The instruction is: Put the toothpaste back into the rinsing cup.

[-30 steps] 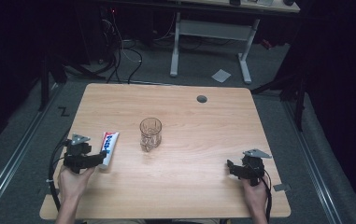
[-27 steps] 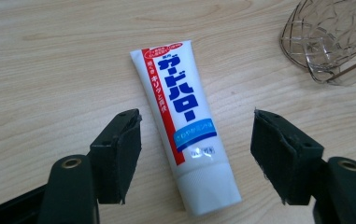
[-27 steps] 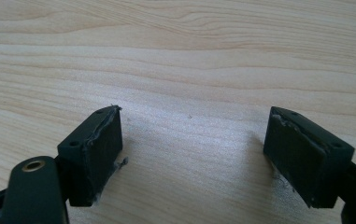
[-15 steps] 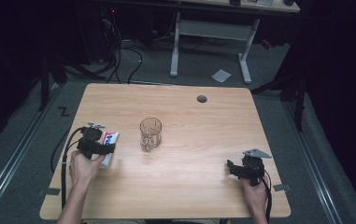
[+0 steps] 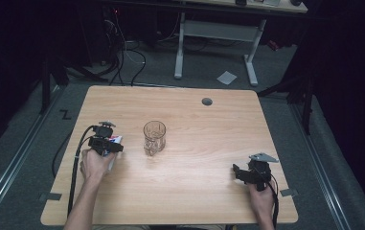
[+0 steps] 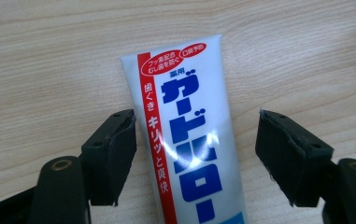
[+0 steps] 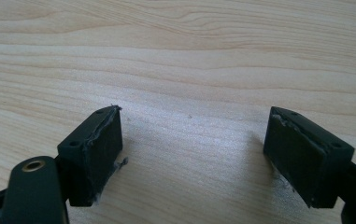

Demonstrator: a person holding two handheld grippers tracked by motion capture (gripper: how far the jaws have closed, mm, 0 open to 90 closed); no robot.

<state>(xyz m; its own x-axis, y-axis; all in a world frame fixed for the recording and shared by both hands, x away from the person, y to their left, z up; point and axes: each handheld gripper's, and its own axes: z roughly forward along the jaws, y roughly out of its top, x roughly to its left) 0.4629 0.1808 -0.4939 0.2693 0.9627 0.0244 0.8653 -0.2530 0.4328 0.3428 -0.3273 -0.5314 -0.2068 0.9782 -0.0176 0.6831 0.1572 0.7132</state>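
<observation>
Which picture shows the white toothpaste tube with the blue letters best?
The left gripper view: the white plastic toothpaste tube with blue and red lettering lies close up between open jaws. In the high view it is a small sliver mostly hidden under the left hand-held gripper.

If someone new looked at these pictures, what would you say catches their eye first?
Probably the white toothpaste tube with bold blue and red lettering, lying on the wooden table between the open left tongs. Next, the clear glass standing upright mid-table, just right of the tube.
</observation>
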